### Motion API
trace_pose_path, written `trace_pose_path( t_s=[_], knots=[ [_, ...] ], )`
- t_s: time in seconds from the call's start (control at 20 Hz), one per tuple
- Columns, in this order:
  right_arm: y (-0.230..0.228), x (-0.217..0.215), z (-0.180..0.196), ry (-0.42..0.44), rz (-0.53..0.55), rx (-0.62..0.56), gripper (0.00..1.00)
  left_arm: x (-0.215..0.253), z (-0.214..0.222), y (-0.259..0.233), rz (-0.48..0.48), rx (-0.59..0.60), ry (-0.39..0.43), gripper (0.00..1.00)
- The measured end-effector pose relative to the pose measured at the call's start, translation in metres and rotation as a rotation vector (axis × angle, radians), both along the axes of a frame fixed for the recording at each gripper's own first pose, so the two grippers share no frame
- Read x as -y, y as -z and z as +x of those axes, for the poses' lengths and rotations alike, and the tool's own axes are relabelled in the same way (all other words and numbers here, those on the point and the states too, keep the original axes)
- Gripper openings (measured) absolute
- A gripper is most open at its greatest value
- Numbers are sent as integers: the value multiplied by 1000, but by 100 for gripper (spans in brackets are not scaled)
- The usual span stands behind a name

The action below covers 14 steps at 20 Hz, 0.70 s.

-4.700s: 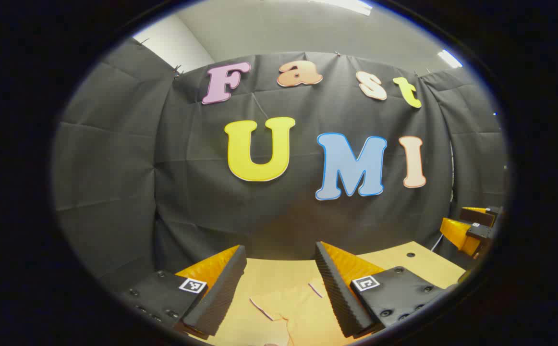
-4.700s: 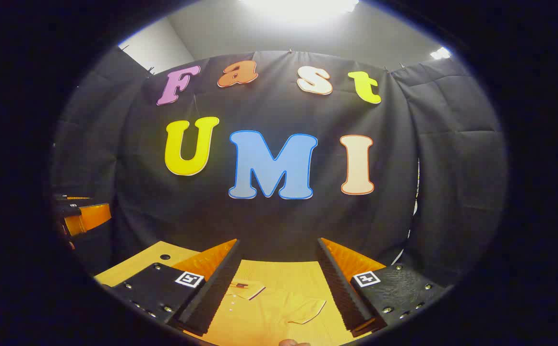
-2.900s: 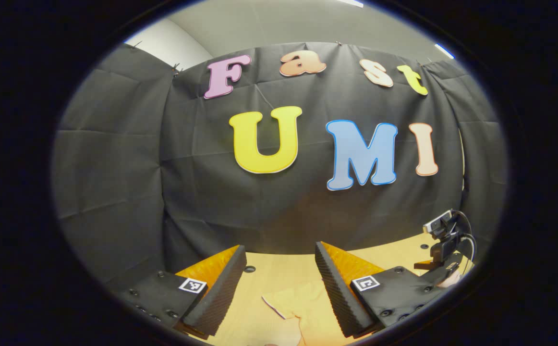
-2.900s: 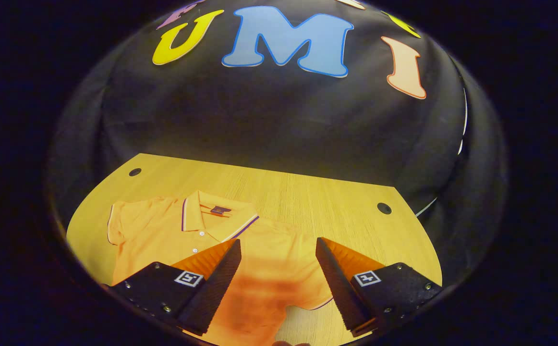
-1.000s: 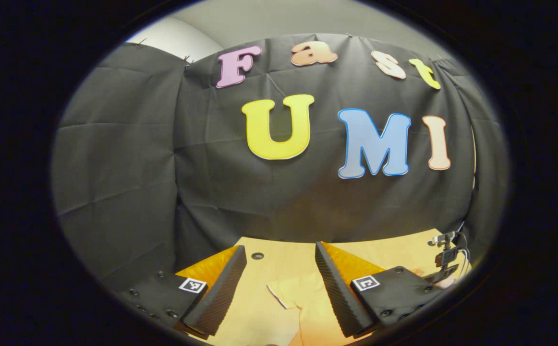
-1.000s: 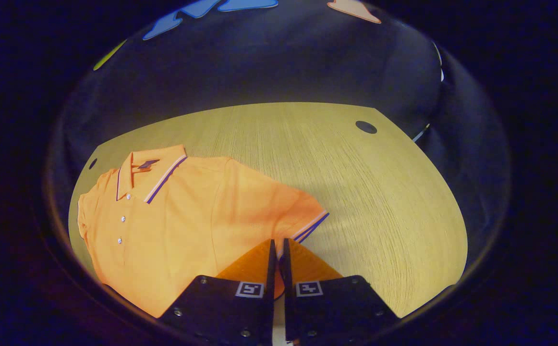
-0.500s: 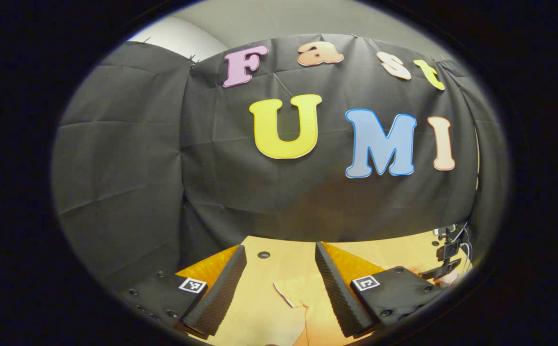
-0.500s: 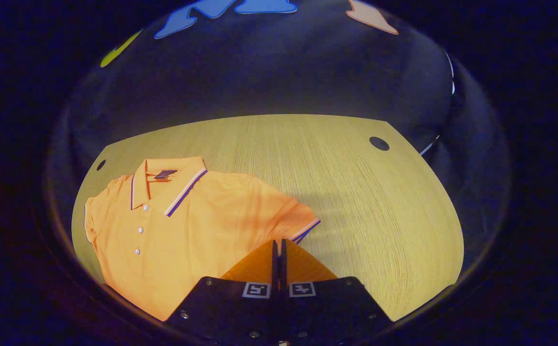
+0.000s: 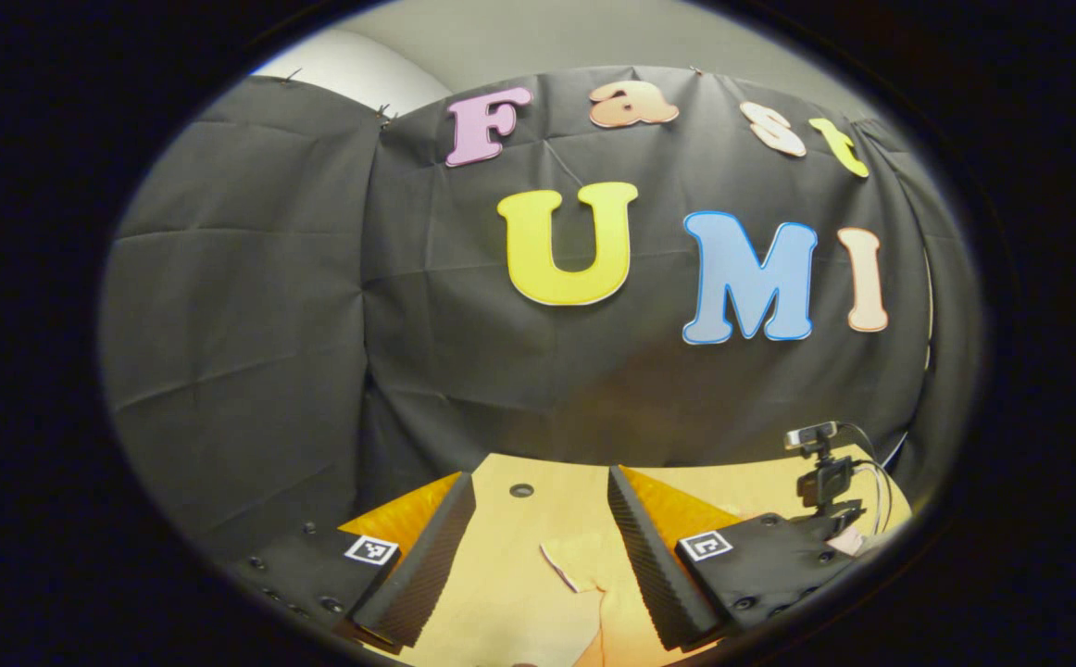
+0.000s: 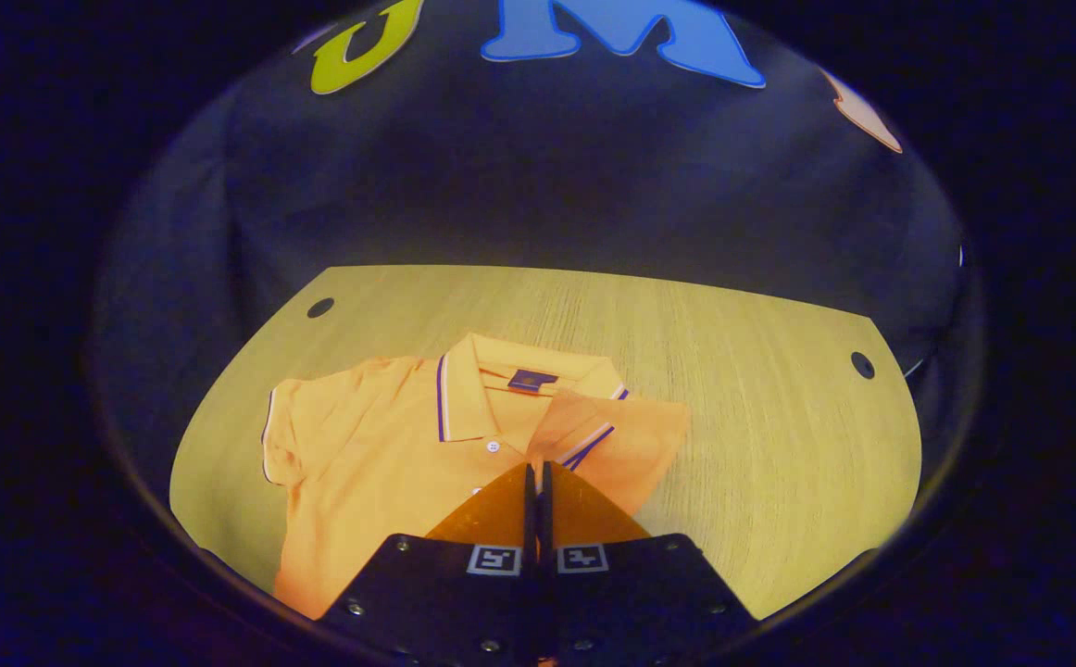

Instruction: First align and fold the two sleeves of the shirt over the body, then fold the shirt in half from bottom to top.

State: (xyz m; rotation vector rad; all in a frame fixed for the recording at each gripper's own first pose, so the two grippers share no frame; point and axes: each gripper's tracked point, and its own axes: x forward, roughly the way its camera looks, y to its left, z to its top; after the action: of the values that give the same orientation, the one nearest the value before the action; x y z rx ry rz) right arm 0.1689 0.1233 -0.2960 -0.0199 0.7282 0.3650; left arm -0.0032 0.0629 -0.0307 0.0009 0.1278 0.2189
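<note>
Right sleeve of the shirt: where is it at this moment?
In the right gripper view, the sleeve is pinched by the right gripper, folded over the shirt beside the collar.

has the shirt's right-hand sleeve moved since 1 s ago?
Yes. The striped-cuff sleeve, pinched in the right gripper, has swung from out over the wooden table inward onto the orange polo shirt, by its collar.

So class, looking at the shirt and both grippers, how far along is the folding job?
Done: nothing is fully folded yet. In hand: the right gripper pinches one sleeve, drawn over the shirt body. Left: the other sleeve lies spread, the left gripper is open, and the bottom-to-top fold remains.
</note>
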Motion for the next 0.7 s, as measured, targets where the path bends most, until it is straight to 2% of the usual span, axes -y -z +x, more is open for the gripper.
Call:
trace_pose_path(
  t_s=[0.1,0.3,0.4,0.45,0.5,0.55,0.7],
  knots=[
    [2,-27,-7,-55,0,-3,0,-3,-2,1,0,-3,-6,94],
    [-3,-47,-17,-85,39,-15,13,-9,-5,4,3,-7,-14,95],
    [-11,-47,-18,-76,54,-6,21,-10,-4,7,-2,-11,-14,94],
    [-16,-42,-16,-63,45,9,34,-11,-4,9,-4,-13,-13,94],
    [-21,-36,-14,-50,38,26,34,-10,-2,10,-5,-14,-11,94],
    [-26,-33,-13,-41,36,42,42,-10,-1,12,-6,-16,-6,94],
    [-49,-12,-15,-2,20,113,45,-10,11,20,-6,-22,14,95]
  ],
)
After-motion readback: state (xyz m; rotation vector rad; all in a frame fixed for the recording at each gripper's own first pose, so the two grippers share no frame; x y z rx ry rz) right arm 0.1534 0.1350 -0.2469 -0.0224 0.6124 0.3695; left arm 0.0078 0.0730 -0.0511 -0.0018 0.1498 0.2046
